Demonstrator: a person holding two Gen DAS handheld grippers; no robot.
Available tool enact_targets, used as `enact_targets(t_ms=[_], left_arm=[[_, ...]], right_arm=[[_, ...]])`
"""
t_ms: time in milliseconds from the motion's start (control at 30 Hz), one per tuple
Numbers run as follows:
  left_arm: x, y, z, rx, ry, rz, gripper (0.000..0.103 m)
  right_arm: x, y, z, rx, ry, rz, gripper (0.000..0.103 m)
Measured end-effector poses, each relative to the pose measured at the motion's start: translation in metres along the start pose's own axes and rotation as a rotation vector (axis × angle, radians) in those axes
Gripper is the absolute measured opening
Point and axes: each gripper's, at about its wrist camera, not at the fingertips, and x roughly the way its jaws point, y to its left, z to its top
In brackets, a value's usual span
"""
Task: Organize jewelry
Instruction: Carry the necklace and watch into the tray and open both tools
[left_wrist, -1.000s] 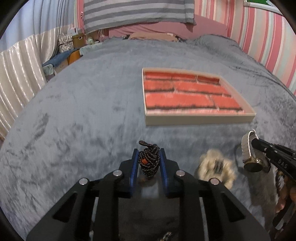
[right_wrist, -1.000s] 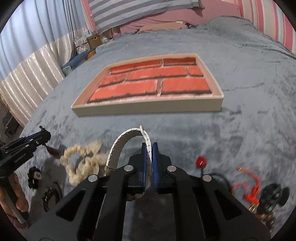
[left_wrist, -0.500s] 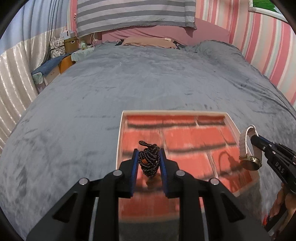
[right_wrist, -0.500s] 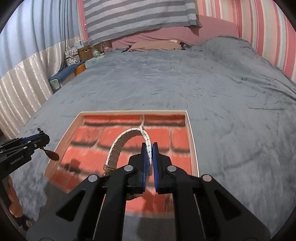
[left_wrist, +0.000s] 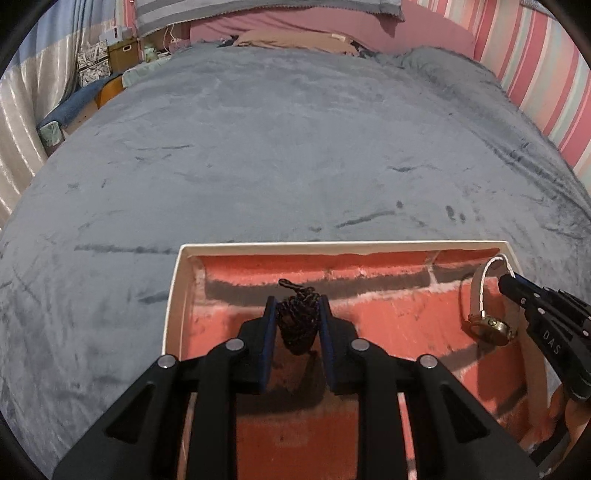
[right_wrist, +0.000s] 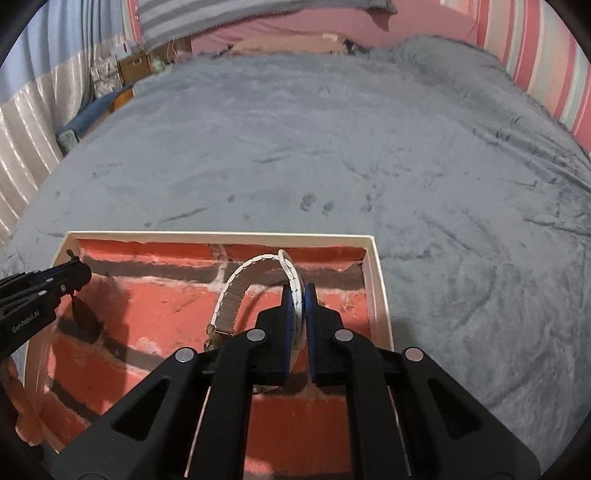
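A shallow cream tray (left_wrist: 173, 291) with a red brick-pattern floor lies on the grey blanket; its rim (right_wrist: 380, 295) shows in the right wrist view too. My left gripper (left_wrist: 297, 314) is shut on a black braided cord bracelet (left_wrist: 298, 325) and hangs over the tray's left half. My right gripper (right_wrist: 298, 299) is shut on the strap of a white-banded wristwatch (right_wrist: 236, 291) over the tray's right half. The watch's gold case (left_wrist: 491, 326) dangles from the right gripper (left_wrist: 511, 282) in the left wrist view. In the right wrist view, the left gripper (right_wrist: 79, 269) enters from the left edge.
The grey blanket (left_wrist: 295, 147) stretches far beyond the tray to pillows at the head of the bed. A pink striped wall (left_wrist: 535, 74) runs along the right. Boxes and clutter (left_wrist: 107, 55) sit beside curtains at the far left.
Both grippers have travelled forward from the near blanket, where loose jewelry lay, to above the tray, each still holding its piece. The loose jewelry has dropped out of view.
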Motion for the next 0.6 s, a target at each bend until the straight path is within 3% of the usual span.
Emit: enact_targets(t_ms=[400,500,533,600], left_arm=[[0.028,-0.002,0.004,0.032,0.067,0.055,0.025],[0.024,0.000,0.003,0.029,0.076,0.059,0.044],[0.023,-0.001,0.003,0.028,0.072,0.063,0.046],[0.015,0.000,0.002,0.031,0.067,0.058,0.046]], right_arm=[[0.025,-0.005,0.008,0.011,0.078,-0.031,0.009],[0.018,-0.007,0.008,0.006,0.068,-0.041,0.024],[0.014,-0.009,0.007,0.012,0.059,-0.029,0.032],[0.001,-0.013,0.007,0.017,0.039,-0.016,0.039]])
